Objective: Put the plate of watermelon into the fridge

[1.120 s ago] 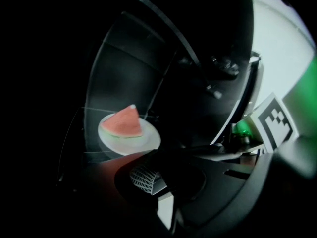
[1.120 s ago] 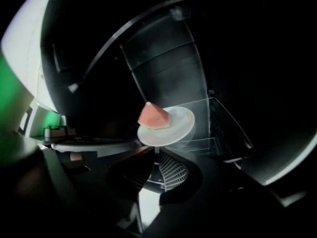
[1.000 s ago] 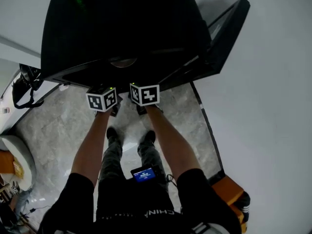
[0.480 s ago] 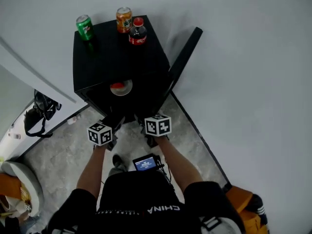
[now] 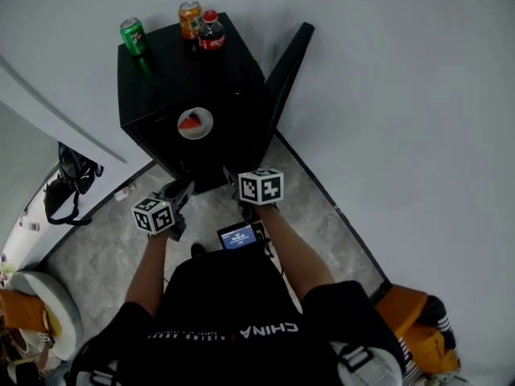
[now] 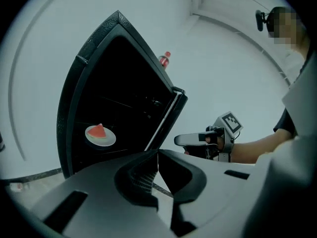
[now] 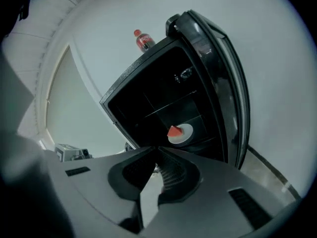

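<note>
Watermelon plate is in the fridge: a white dish with one red wedge on it, resting on a shelf low in the dark interior. Nothing is touching it. The fridge door stands swung wide open on the person's right, seen edge-on from the head view.

Up on the fridge's black top there's a green can near the left back corner. An orange can and a red-capped cola bottle stand close together at the right back.

Now the grippers. The left gripper has its two jaws pressed tight together with nothing between them, and it's pointed toward the open fridge, well short of the plate. The right gripper has just been closing its jaws, and the tips now meet. Nothing is caught between them either. It looks straight into the opening, with the plate in view beyond the tips and clear of them.

Both are held out in front of the person, side by side above the grey marbled floor. A small device with a lit blue screen sits at the person's waist. A black bag lies off to the left by the wall.
</note>
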Tool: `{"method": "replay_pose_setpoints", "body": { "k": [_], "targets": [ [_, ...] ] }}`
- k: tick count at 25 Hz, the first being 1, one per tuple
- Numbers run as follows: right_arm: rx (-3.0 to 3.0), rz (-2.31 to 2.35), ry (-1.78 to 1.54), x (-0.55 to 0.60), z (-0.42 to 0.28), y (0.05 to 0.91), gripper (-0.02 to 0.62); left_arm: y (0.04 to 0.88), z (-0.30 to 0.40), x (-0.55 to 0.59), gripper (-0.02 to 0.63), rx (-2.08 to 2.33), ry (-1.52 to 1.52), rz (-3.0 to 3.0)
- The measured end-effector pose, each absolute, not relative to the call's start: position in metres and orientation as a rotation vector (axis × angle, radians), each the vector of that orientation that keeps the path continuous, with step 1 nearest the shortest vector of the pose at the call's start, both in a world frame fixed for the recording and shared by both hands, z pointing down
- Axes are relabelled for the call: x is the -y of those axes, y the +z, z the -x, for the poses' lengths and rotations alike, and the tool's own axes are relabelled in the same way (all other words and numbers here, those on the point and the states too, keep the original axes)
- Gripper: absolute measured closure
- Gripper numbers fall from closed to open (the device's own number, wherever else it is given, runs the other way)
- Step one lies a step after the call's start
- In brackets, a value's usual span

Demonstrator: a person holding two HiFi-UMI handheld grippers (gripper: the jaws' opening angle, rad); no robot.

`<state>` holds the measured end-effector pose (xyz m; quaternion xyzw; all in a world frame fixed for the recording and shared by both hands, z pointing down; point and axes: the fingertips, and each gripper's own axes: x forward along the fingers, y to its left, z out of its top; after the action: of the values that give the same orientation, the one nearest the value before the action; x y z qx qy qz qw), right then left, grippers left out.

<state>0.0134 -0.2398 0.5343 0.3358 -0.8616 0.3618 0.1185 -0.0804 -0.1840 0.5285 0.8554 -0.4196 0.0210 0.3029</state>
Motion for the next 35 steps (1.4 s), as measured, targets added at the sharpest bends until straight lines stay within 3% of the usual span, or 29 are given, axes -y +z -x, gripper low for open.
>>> {"method": "replay_pose_setpoints", "body": {
  "k": [17, 35],
  "targets": [
    [2.473, -0.841, 1.158, 0.159, -0.097, 0.575, 0.574, 0.555, 0.002, 0.101, 0.594, 1.206, 0.095, -2.167],
    [2.41, -1.023, 1.089, -0.015, -0.052, 0.575, 0.574, 0.557, 0.053, -0.078, 0.594, 0.948, 0.08, -2.256]
  ]
}}
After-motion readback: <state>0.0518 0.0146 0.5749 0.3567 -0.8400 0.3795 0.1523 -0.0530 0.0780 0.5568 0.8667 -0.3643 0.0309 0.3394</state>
